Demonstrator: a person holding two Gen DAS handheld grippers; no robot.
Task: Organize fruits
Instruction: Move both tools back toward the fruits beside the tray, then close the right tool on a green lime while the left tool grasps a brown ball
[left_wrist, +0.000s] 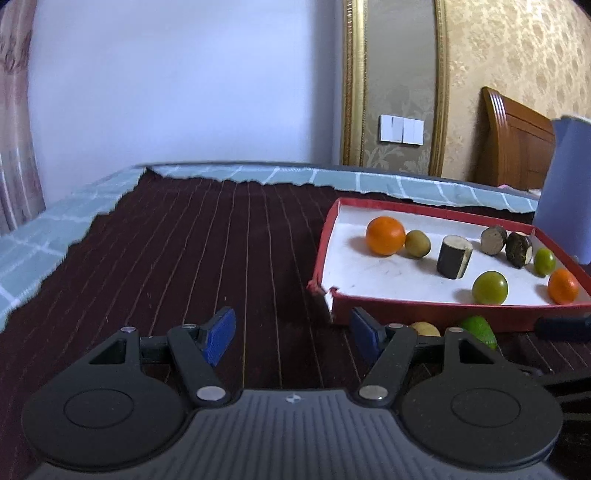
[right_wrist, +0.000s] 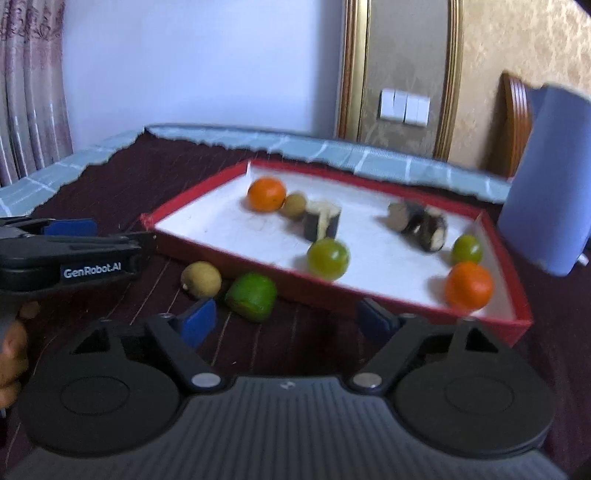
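Left gripper (left_wrist: 291, 332) and right gripper (right_wrist: 284, 319) — jaws apart, nothing between them — above the dark striped cloth (left_wrist: 192, 236); fruits mostly inside red tray (right_wrist: 207, 188), lime (right_wrist: 252, 296) and kiwi (right_wrist: 201, 279) just outside.

Fruits (left_wrist: 385, 235) in red tray (left_wrist: 436, 312)

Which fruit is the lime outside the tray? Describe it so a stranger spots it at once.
Find the red tray on the dark striped cloth. Two fruits lie outside its near wall: the lime sits beside a tan kiwi, nearer the wall. It is bright green and blocky, unlike the round fruits inside.
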